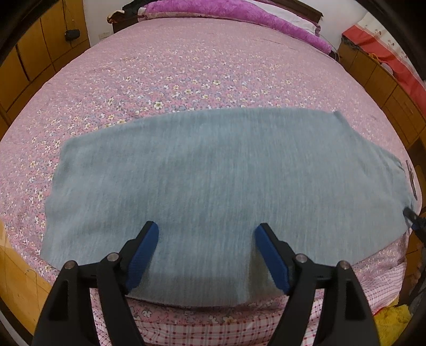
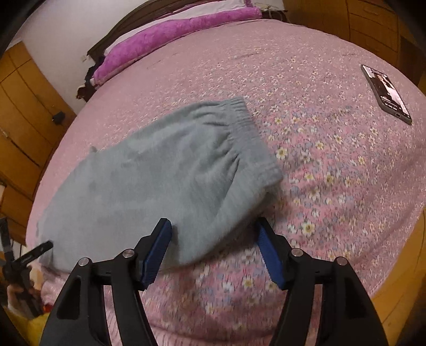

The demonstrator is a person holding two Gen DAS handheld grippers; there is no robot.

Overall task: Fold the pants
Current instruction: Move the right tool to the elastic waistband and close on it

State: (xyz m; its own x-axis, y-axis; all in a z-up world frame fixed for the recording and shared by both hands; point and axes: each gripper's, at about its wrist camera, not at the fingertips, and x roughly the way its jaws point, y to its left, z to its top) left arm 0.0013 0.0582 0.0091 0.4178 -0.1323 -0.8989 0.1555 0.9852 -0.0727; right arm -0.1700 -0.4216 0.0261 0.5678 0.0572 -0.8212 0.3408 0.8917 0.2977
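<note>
Grey-blue fleece pants (image 1: 213, 175) lie flat on the pink floral bedspread (image 1: 186, 66), folded lengthwise, running left to right near the bed's front edge. My left gripper (image 1: 206, 231) is open and empty, its blue pads (image 1: 143, 255) wide apart over the near edge of the pants. In the right wrist view the pants (image 2: 159, 170) show their elastic waistband (image 2: 247, 127) at the right end. My right gripper (image 2: 213, 226) is open and empty, its pads (image 2: 157, 250) straddling the near corner below the waistband. The left gripper also shows in the right wrist view (image 2: 29, 255), at the pants' far left end.
A phone (image 2: 386, 93) lies on the bedspread (image 2: 332, 159) to the right of the pants. Purple pillows (image 1: 239, 16) and the headboard are at the far end. Wooden cabinets (image 1: 34, 48) flank the bed. The wooden bed frame (image 1: 16, 276) runs along the near edge.
</note>
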